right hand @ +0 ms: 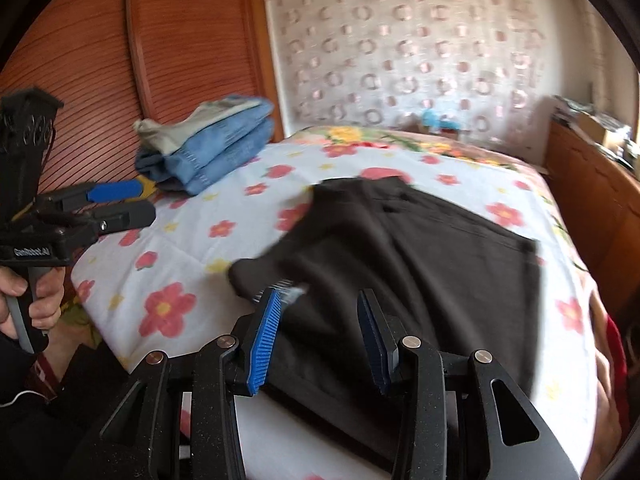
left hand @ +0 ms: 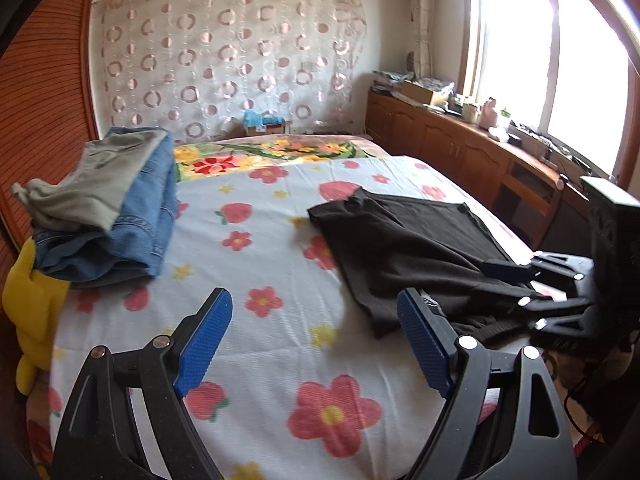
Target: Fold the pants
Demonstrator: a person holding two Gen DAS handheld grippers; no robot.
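Fingers first: right gripper (right hand: 324, 336) with blue pads parted about halfway, nothing pinched between them, hanging just over the near edge of the black pants (right hand: 408, 264). Left gripper (left hand: 316, 344) spread wide, also empty, pads over bare flowered bedsheet (left hand: 256, 360) just off the pants' left side. Now the pants themselves: lying flat-ish on the sheet, looking already doubled into a broad dark slab, long axis running away from the fingers toward the far end of the bed, slightly slanted. Near left corner a bit rumpled and lifted, with what could be a small pale tag showing there, too blurry to call. Right side of the pants close to the bed edge next to the wooden cabinet (left hand: 460, 148). So, judging by that layout: right gripper clearly the nearer one, basically on top of the near hem; left gripper beside the pants, needing a short shift toward them to reach the near left corner. Probably a fold along the long axis coming, near end carried up to the far end, but only a guess. Further out from the pants, on their far left: folded jeans stack (left hand: 120, 220) with a grey-green garment on top, well apart.
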